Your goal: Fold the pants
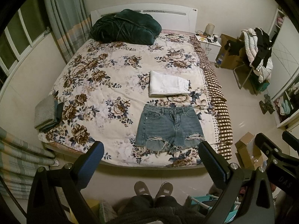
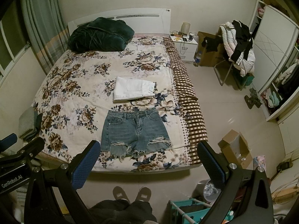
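Denim shorts (image 1: pixel 169 128) flat, unfolded, on bed

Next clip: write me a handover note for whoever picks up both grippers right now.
Left gripper: open, empty, held above the foot of the bed.
Right gripper: open, empty, same height.
Denim shorts: flat, unfolded, near the bed's foot edge.
White pants: already folded, just beyond the shorts.
Done: white pair. Left: fold the shorts, probably side to side first.

Both wrist views overlook bed (image 1: pixel 112 85) from afar
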Available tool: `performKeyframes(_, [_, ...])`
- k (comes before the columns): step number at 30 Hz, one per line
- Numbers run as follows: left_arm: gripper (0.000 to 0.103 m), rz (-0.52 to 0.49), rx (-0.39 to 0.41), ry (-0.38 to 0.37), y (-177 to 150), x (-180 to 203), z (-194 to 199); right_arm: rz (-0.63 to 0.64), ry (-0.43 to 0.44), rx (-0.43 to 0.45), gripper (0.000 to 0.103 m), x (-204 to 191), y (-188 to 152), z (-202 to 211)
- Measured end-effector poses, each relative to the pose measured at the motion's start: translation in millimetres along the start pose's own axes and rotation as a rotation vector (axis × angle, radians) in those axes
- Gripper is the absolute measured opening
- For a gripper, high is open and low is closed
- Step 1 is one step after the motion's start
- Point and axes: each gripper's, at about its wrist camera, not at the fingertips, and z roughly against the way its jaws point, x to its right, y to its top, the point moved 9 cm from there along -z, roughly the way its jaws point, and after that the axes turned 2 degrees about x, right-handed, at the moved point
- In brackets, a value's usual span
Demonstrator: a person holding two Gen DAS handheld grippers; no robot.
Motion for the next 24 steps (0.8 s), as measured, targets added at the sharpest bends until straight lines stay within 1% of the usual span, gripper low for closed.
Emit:
performKeyframes(10, [0.103, -0.002, 0.002, -0.002, -1.7, -0.3, -0.8, 0.001, -0.001, 0.000, 0.103, -1.6, -0.5, -1.3])
performKeyframes(15, [0.103, -0.002, -0.007, -0.009, 8.5, 2.1, 3.3, -0.008, -0.008, -0.016, 0.103, -2.4, 5.4, 0.3])
performKeyframes(19, [0.103, -0.001, -0.012, -0.017, 15.4, 2.7, -2.2, -0.018, -0.019, -0.036, 0.103, -0.1, 5.9, -11.8])
performKeyframes(21, [0.103, 0.006, -0.017, -0.025, 19.5, 3.9, -2.7, -0.026, -0.030, -0.046, 0.103, 2.8, -0.8, -29.4])
performKeyframes(24, [0.103, 0.011, -0.024, -0.030, 17.6, 1.1, -22.3, -0.039, -0.038, -0.061, 0.103, 6.0, 3.8, -45.8])
